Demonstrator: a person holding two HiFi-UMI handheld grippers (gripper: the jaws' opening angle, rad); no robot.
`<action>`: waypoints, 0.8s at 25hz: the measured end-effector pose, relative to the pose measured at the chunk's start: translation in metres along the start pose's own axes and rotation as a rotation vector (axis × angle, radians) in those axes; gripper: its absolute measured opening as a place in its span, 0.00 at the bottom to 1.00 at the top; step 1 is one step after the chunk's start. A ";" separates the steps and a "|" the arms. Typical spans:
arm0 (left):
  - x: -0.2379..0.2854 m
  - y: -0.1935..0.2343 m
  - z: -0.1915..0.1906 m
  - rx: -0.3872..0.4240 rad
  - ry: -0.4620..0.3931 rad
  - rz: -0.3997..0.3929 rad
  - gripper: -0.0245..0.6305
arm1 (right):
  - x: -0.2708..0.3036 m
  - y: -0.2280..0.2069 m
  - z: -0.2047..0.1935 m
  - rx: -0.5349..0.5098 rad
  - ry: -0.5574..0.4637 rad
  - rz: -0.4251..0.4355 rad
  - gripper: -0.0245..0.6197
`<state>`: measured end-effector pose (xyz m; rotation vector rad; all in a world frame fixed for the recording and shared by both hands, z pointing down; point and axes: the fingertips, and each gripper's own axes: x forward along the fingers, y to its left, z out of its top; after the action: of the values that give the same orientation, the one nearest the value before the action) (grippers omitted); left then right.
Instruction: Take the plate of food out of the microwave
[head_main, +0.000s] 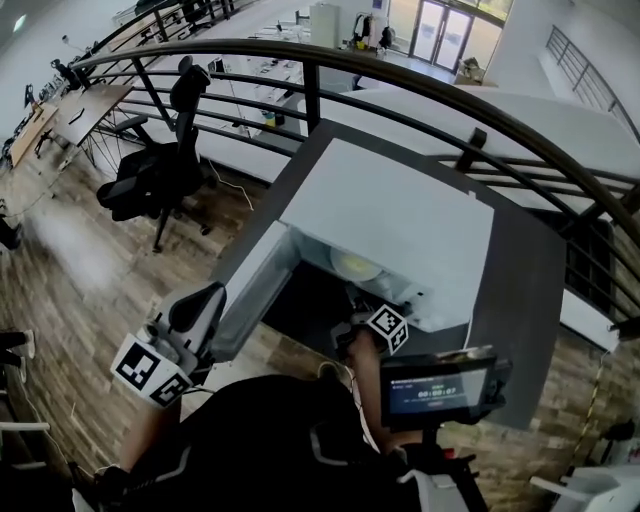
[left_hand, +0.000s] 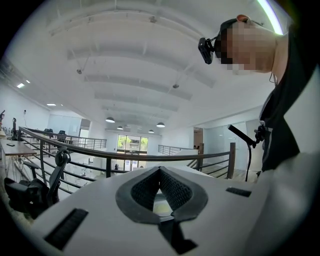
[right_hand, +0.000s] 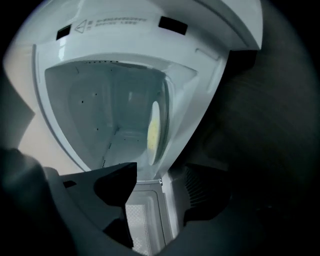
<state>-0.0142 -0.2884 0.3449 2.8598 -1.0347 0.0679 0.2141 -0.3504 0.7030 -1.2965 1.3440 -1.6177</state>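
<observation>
A white microwave (head_main: 400, 220) stands on a dark table, its door (head_main: 245, 295) swung open to the left. Inside lies a pale plate with yellowish food (head_main: 355, 265). The right gripper view is rolled, so there the plate (right_hand: 154, 127) shows edge-on in the cavity. My right gripper (head_main: 370, 312) is just in front of the opening. It is open (right_hand: 157, 192), with only the door's inner window (right_hand: 142, 220) seen between its fingers. My left gripper (head_main: 200, 305) sits by the door's outer edge, apart from the plate. Its dark pads (left_hand: 160, 171) meet at the tips.
The dark table (head_main: 525, 290) stands against a curved black railing (head_main: 400, 75). A black office chair (head_main: 160, 170) is on the wooden floor to the left. A small screen (head_main: 435, 388) hangs at my chest, below the right gripper.
</observation>
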 end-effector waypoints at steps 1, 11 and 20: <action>0.002 -0.001 0.000 0.001 0.003 0.007 0.04 | 0.002 -0.003 0.003 0.011 -0.002 0.000 0.47; 0.000 0.001 0.000 0.013 0.009 0.062 0.04 | 0.027 -0.010 0.017 0.061 -0.011 0.028 0.47; 0.000 -0.002 -0.001 0.017 0.027 0.091 0.04 | 0.036 -0.010 0.021 0.110 -0.024 0.031 0.47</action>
<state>-0.0131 -0.2873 0.3454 2.8174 -1.1638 0.1232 0.2248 -0.3871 0.7218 -1.2202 1.2374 -1.6266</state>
